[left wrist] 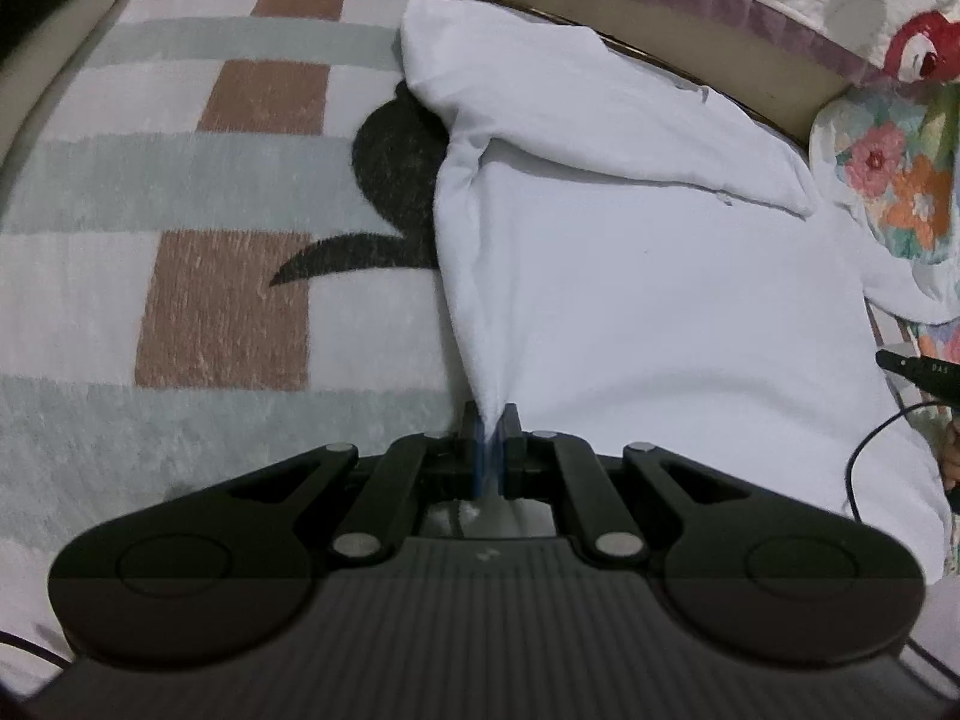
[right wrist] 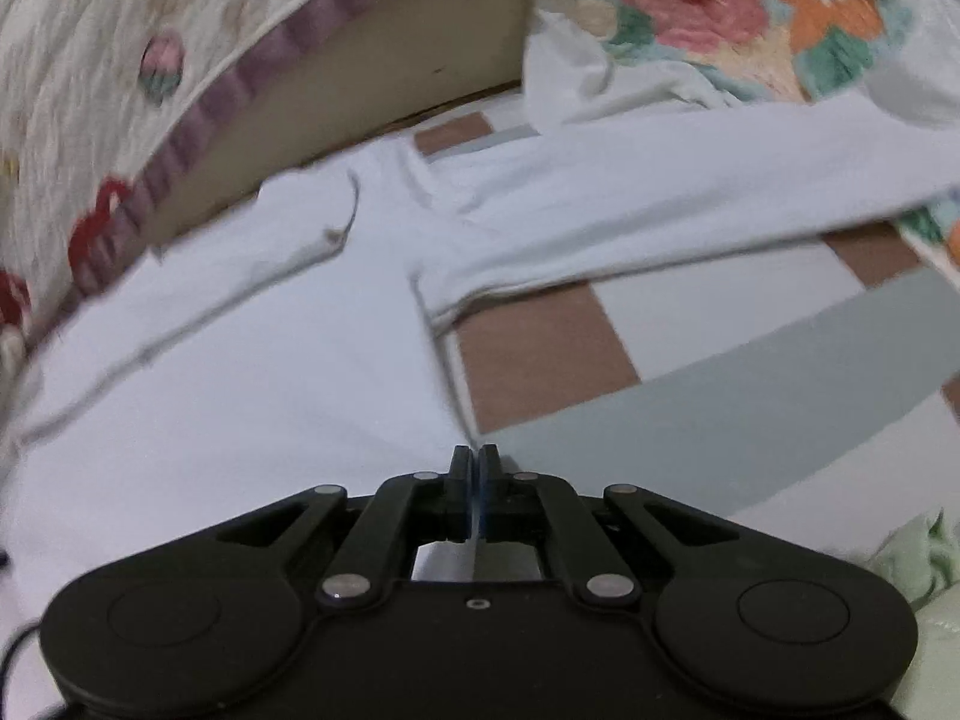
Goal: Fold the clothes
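A: Layout?
B: Checked blanket [left wrist: 180, 192] covers the bed; white long-sleeve shirt [left wrist: 660, 300] lies flat on it, from centre to 3 o'clock in the left view. One sleeve [right wrist: 690, 198] stretches toward 2 o'clock in the right view.
A: Grippers?
B: Left gripper [left wrist: 492, 426] is pinched on a gathered shirt edge. Right gripper [right wrist: 475, 462] has jaws together at the shirt's side edge; can't tell if fabric's caught.
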{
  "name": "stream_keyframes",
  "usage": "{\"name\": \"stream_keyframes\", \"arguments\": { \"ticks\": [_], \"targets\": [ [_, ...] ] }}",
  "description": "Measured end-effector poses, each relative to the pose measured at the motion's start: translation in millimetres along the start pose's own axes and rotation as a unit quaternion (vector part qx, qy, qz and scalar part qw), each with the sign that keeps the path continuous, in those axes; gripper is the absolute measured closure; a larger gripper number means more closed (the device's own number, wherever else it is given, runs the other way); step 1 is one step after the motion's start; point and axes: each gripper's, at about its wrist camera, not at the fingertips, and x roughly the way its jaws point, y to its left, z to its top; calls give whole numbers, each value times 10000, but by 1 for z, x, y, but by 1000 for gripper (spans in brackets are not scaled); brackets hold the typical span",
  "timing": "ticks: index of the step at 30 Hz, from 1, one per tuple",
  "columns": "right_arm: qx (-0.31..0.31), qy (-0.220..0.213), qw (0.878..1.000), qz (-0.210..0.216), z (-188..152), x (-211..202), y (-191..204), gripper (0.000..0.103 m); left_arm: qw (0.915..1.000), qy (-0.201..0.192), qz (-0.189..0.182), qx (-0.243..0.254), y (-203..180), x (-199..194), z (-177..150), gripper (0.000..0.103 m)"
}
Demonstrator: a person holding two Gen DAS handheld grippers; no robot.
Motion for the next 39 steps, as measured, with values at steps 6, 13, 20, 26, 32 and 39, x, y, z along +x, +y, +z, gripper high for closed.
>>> {"name": "stream_keyframes", "arguments": {
  "ticks": [6, 13, 20, 26, 32, 39],
  "targets": [
    [947, -418, 9922, -691, 12, -19, -56, 89, 9914, 351, 1145, 532, -29, -12, 10, 64],
    [1661, -1434, 9725, -780, 46, -52, -125, 57, 9787, -434, 746, 1862, -153, -30, 59, 39],
    [1285, -1744, 9656, -1436, 96, -54, -183, 55, 9338, -733, -650, 3442, -281, 64, 77, 30],
    [1374, -1838, 9586, -1688, 126, -39, -250, 50, 9195, -440, -1085, 3751, -342, 149, 97, 30],
    [672, -2259, 9595, -1542, 113, -2, -255, 46, 9529, -984, 13, 2869, -347, 187, 115, 32],
    [467, -2462, 9517, -1775, 126, -4, -233, 99, 9595, -955, -341, 2629, -349, 200, 117, 31]
  ]
}}
